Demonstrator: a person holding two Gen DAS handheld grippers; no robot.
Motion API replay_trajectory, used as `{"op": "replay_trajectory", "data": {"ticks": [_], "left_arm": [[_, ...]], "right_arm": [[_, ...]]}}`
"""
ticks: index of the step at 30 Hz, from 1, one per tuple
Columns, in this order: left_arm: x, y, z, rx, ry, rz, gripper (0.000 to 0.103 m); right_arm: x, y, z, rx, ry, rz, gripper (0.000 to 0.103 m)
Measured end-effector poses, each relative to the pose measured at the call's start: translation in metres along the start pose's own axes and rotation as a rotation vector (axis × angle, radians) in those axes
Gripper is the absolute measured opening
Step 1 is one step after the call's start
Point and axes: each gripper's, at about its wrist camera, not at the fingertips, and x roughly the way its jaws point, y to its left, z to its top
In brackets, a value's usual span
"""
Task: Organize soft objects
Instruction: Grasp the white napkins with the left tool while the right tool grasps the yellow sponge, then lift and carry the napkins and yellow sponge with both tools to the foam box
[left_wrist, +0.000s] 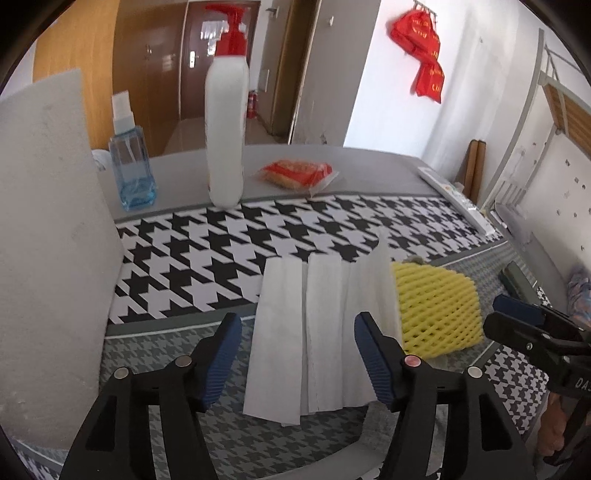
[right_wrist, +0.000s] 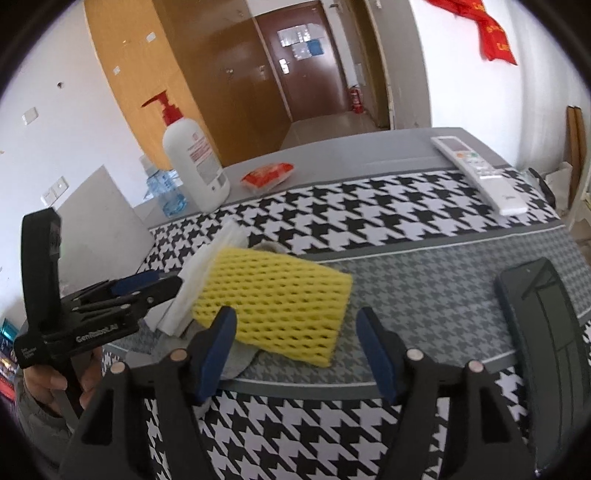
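Note:
A white folded tissue (left_wrist: 314, 332) lies on the houndstooth cloth, its right edge curled up against a yellow foam net (left_wrist: 436, 310). My left gripper (left_wrist: 297, 354) is open, its fingers on either side of the tissue's near end. In the right wrist view the yellow foam net (right_wrist: 280, 299) lies just ahead of my right gripper (right_wrist: 295, 343), which is open and empty. The tissue (right_wrist: 199, 273) shows to the net's left, and a grey cloth (right_wrist: 240, 360) peeks out under the net. The left gripper (right_wrist: 147, 284) shows at the left, and the right gripper (left_wrist: 517, 317) shows at the right of the left wrist view.
A white pump bottle (left_wrist: 226, 122), a blue spray bottle (left_wrist: 131, 166) and a red snack packet (left_wrist: 295, 173) stand at the table's far side. A white foam board (left_wrist: 48, 229) leans at left. A remote (right_wrist: 480, 173) and a dark phone (right_wrist: 543, 332) lie at right.

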Motion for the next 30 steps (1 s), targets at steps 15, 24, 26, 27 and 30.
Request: {"op": "replay_trajectory", "data": {"ticks": [15, 24, 26, 27, 30], "left_arm": [[0.016, -0.005, -0.002, 0.026, 0.044, 0.020, 0.047], [0.018, -0.013, -0.003, 0.087, 0.040, 0.027, 0.011], [0.019, -0.015, -0.004, 0.089, 0.042, 0.018, 0.006], [0.019, -0.015, -0.004, 0.088, 0.045, 0.010, 0.004], [0.012, -0.015, -0.003, 0.079, 0.026, -0.005, 0.004]], "right_arm": [[0.022, 0.000, -0.001, -0.001, 0.060, 0.050, 0.068], [0.022, -0.001, 0.000, 0.016, 0.063, 0.077, 0.011], [0.018, -0.001, 0.000, 0.016, 0.054, 0.088, 0.007], [0.016, 0.000, 0.000, 0.018, 0.047, 0.089, 0.007], [0.004, 0.000, 0.001, 0.023, 0.023, 0.113, 0.007]]}}
